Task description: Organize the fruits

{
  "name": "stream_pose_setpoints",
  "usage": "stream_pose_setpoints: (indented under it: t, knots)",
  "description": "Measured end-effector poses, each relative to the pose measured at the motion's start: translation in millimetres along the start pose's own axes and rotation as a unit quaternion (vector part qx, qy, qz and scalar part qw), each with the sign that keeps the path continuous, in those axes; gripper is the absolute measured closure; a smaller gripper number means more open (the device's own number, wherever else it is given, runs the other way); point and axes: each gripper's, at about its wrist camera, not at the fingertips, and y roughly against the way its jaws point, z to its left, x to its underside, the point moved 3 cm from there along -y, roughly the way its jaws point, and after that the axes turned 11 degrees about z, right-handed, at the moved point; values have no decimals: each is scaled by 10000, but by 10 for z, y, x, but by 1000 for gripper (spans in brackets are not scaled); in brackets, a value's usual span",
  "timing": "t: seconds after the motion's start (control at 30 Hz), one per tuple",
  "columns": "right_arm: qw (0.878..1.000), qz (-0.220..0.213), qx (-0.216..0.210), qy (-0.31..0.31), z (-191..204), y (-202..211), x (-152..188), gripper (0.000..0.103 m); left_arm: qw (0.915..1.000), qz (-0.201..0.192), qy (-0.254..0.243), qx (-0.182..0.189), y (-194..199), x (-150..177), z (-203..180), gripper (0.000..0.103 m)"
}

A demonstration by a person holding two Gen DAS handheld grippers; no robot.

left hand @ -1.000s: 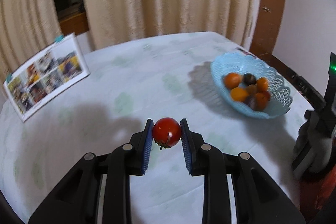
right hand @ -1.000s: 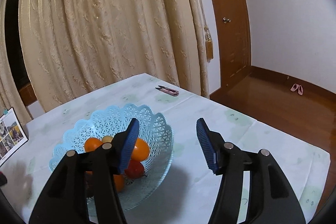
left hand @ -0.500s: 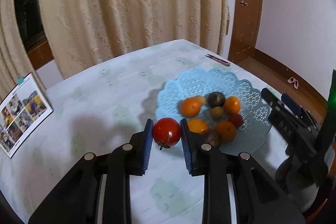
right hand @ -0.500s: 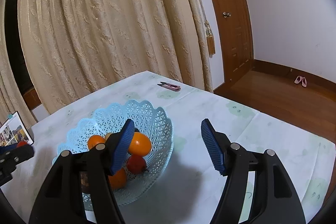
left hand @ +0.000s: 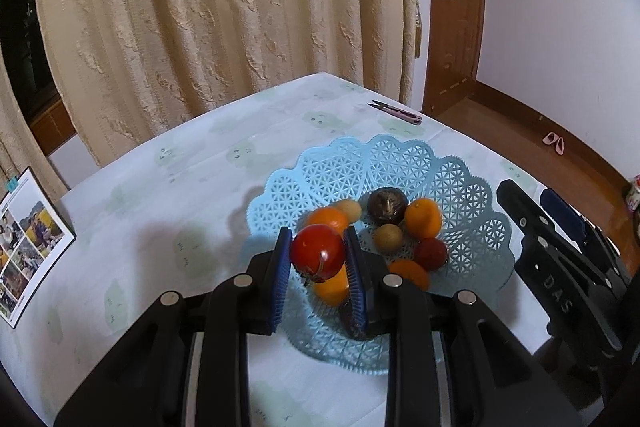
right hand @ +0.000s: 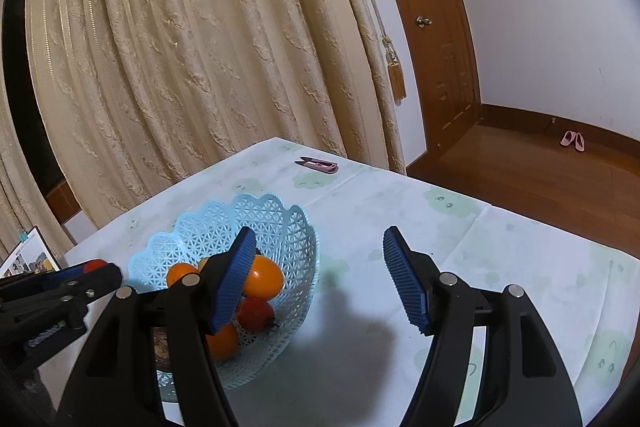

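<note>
While a second ago it hung over bare tablecloth, the left gripper (left hand: 318, 259) now holds the round red tomato (left hand: 318, 255) clamped between its blue ribbed pads, above the near rim of the pale blue plastic lattice basket (left hand: 400, 163). Contents of basket: orange mandarins (left hand: 423, 218), one dark brown fruit (left hand: 387, 202), small tan fruits, one small red fruit. The right gripper (right hand: 318, 283) hangs wide open and empty beside the basket. Judgement: carry complete; release remains.

Pink thread snips (left hand: 396, 111) lie near the far edge of the pale patterned counter (left hand: 192, 187); a photo-printed card (left hand: 28, 243) stands left; cream curtains (left hand: 224, 7) hang behind.
</note>
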Motion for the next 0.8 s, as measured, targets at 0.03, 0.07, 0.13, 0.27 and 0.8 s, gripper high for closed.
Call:
stream_pose_setpoints:
  t: [0.03, 0.07, 0.13, 0.27, 0.8]
  knots:
    - [10000, -5, 1, -1, 0, 4, -1, 35, 10000, 3, -15, 2, -16, -11, -16, 77]
    - [10000, -11, 2, -3, -3, 7, 3, 35, 10000, 11, -33, 10, -38, -25, -36, 77]
    - [10000, -10, 0, -3, -2, 4, 2, 35, 10000, 25, -59, 29, -65, -40, -68, 77]
    - [10000, -13, 1, -5, -3, 7, 3, 35, 9999, 53, -124, 61, -124, -68, -134, 77]
    - [9999, -66, -58, -66, -3, 32, -23, 27, 9999, -82, -120, -54, -111, -103, -164, 49]
